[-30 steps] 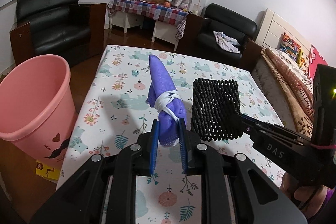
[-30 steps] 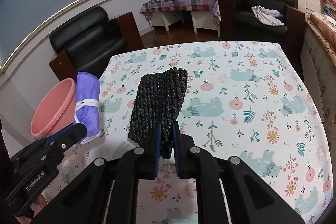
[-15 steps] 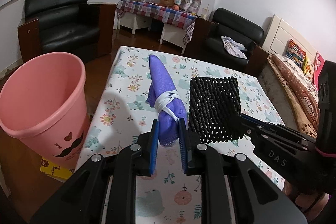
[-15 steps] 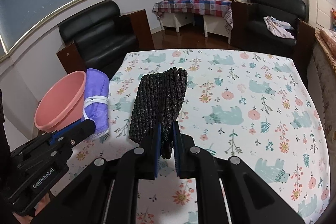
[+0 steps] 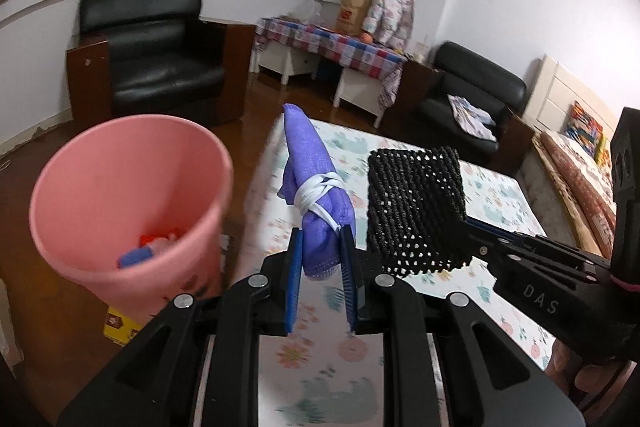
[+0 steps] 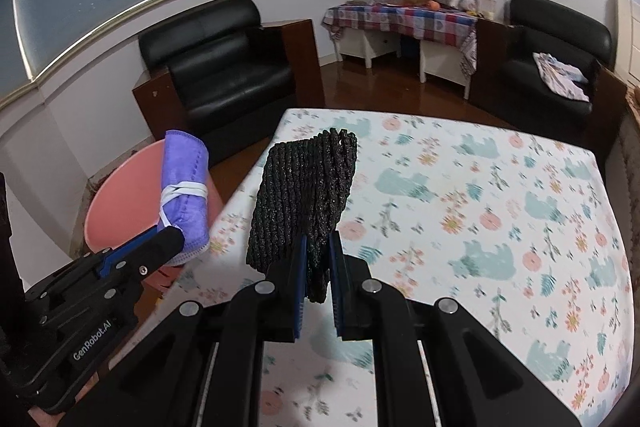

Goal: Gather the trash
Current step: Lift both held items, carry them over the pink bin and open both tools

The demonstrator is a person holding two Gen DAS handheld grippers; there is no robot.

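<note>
Left gripper [image 5: 320, 247]: mine, rising from the lower centre of the left wrist view. Black body, blue pads [image 5: 295, 267]. Jaws clamped on the lower end of a rolled purple mask [image 5: 316, 195], which stands up and leans toward the upper left of the frame.

Right gripper [image 6: 318, 259]: mine, rising from the lower centre of the right wrist view. Jaws nearly together, pinching the lower edge of a black mesh sleeve [image 6: 308, 195], which stands upright above them.

Relation: side by side, close, apart; each enters the other's view from the side.

Hand: fingers [image 5: 568, 367] at lower right, under the right gripper.
</note>
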